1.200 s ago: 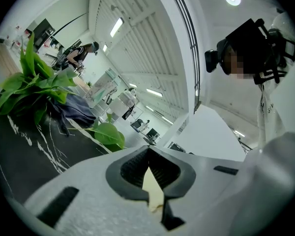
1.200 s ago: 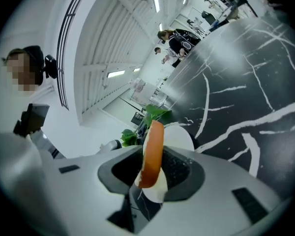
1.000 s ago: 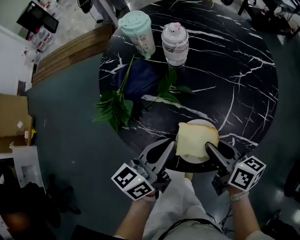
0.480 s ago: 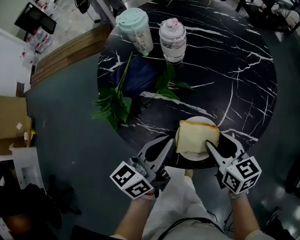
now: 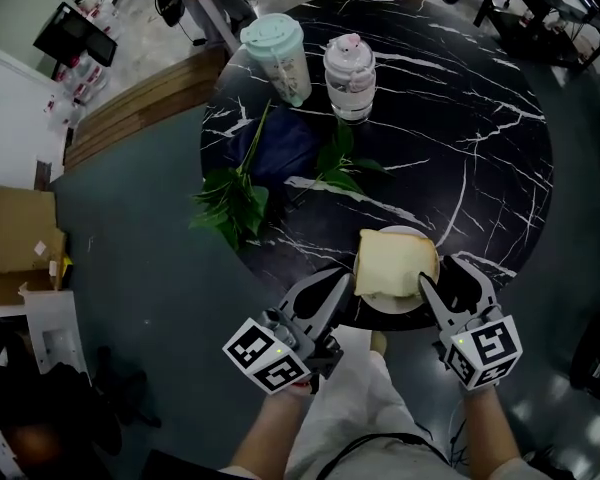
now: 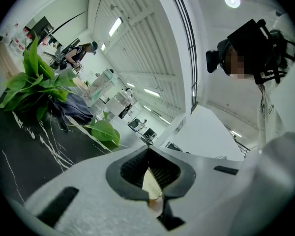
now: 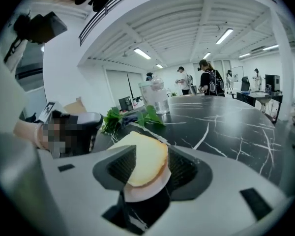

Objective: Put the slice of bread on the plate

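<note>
bread (image 5: 395, 261) lies flat on the plate (image 5: 398, 306) at the near edge of the counter (image 5: 460, 118), so placement looks done. right tongs (image 5: 442, 276) are opening, spread wide, aimed up-counter and slightly down. slice and plate rim sit straight ahead in the gap, at the slice's near-right corner, and the pads aren't pressing on it. left tongs (image 5: 330, 284) are partly spread, narrower than the right, pinching nothing. their tips are just beside the slice's left edge; can't tell if they touch. slice is near-square, slightly wider across, so no axis to line up on. right is the nearer one. my read: back it straight out along its own line toward the person, without dragging the slice off the plate.
</note>
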Motion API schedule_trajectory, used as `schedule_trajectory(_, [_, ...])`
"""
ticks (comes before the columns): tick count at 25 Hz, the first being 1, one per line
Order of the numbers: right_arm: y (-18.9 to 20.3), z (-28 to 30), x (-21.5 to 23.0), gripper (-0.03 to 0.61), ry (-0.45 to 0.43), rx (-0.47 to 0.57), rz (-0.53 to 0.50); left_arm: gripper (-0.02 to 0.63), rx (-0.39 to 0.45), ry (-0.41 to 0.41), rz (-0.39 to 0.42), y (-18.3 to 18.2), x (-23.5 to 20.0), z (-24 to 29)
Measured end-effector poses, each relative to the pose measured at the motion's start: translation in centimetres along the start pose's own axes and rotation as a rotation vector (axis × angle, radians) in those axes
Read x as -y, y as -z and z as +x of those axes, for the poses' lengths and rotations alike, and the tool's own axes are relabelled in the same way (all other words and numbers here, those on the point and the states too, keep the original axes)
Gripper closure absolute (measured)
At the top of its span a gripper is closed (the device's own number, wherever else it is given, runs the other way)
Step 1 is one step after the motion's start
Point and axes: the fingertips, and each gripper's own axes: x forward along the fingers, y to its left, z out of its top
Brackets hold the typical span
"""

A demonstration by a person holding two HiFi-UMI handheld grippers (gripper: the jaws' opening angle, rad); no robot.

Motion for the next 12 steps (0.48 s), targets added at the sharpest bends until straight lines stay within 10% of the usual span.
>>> schedule_trajectory(12, [-2.0,-2.5,-3.0,0.399,-0.092,0.056,0.017,0.604,0.016,0.006,0.006,-0.2,2.3,-0.9])
